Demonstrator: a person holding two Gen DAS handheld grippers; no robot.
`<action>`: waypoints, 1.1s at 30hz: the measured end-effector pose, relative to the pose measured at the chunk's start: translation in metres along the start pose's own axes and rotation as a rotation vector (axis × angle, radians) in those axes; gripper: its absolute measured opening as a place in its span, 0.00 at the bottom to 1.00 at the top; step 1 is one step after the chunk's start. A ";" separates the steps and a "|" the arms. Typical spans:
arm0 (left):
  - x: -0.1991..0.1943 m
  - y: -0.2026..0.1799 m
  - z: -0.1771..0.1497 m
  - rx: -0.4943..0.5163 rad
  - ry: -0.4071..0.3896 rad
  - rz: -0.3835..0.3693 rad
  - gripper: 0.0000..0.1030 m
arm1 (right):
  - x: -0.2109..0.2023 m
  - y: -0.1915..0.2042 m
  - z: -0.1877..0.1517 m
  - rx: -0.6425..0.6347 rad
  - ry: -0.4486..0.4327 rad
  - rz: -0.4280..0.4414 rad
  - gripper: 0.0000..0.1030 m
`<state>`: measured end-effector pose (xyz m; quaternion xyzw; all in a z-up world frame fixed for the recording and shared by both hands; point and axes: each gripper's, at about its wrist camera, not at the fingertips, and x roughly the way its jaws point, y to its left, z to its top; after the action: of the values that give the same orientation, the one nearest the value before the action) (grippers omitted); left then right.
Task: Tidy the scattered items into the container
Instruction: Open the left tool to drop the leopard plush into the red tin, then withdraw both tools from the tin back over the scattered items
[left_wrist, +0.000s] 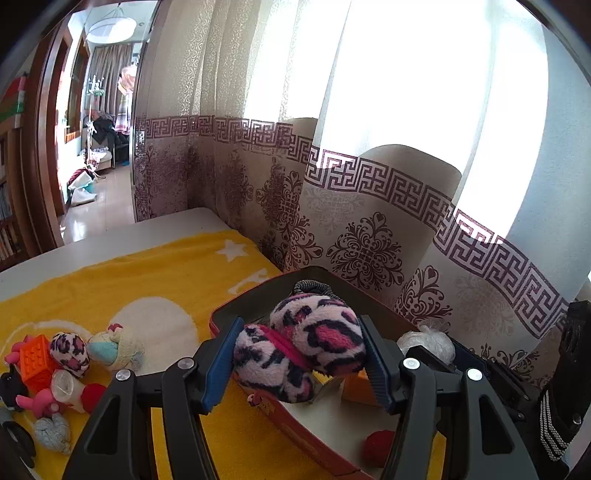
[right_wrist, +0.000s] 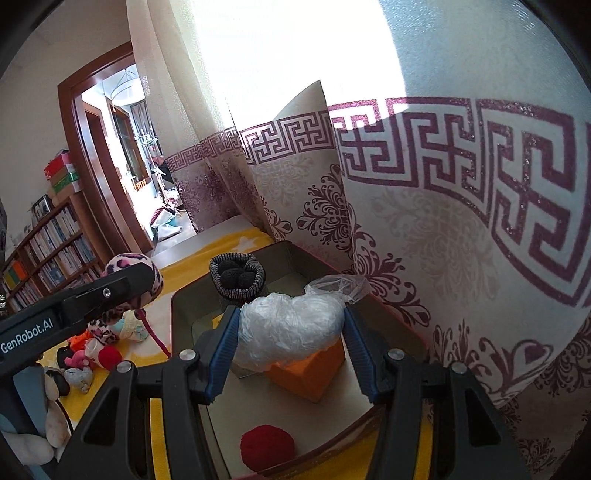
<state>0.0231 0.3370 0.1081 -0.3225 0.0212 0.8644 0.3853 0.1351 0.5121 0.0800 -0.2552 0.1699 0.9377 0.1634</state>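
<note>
My left gripper (left_wrist: 300, 332) is shut on a pink leopard-print plush (left_wrist: 306, 339), which hangs over the near-left rim of the red tin container (left_wrist: 258, 291). The right gripper (right_wrist: 291, 314) is shut on a crumpled white plastic bag (right_wrist: 288, 328), held just above an orange block (right_wrist: 310, 373) inside the container (right_wrist: 184, 306). A red ball (right_wrist: 267, 446) lies on the tin's floor at the front, and a dark knitted pouch (right_wrist: 238, 277) sits at its far corner. In the right wrist view the plush (right_wrist: 129, 264) shows at the left, beyond a left gripper finger (right_wrist: 110, 291).
On the yellow blanket (left_wrist: 147, 280), left of the tin, lie several loose toys: an orange cube (left_wrist: 35, 362), a leopard ball (left_wrist: 68, 350), a pastel doll (left_wrist: 114, 347), a red ball (left_wrist: 92, 395). A patterned curtain (left_wrist: 369, 221) hangs right behind the tin. A bookshelf (right_wrist: 48, 251) stands far left.
</note>
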 end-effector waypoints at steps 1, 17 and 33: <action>0.005 -0.001 0.001 -0.003 0.013 -0.010 0.68 | 0.001 0.001 -0.001 -0.006 0.008 0.007 0.61; 0.000 0.037 -0.009 -0.121 0.035 -0.008 0.73 | 0.004 0.011 -0.007 -0.020 0.026 0.015 0.69; 0.033 0.038 -0.028 -0.053 0.135 0.097 0.83 | 0.006 0.007 -0.009 0.009 0.033 0.023 0.74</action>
<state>-0.0043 0.3237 0.0589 -0.3888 0.0399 0.8585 0.3320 0.1310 0.5039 0.0712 -0.2677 0.1799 0.9345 0.1509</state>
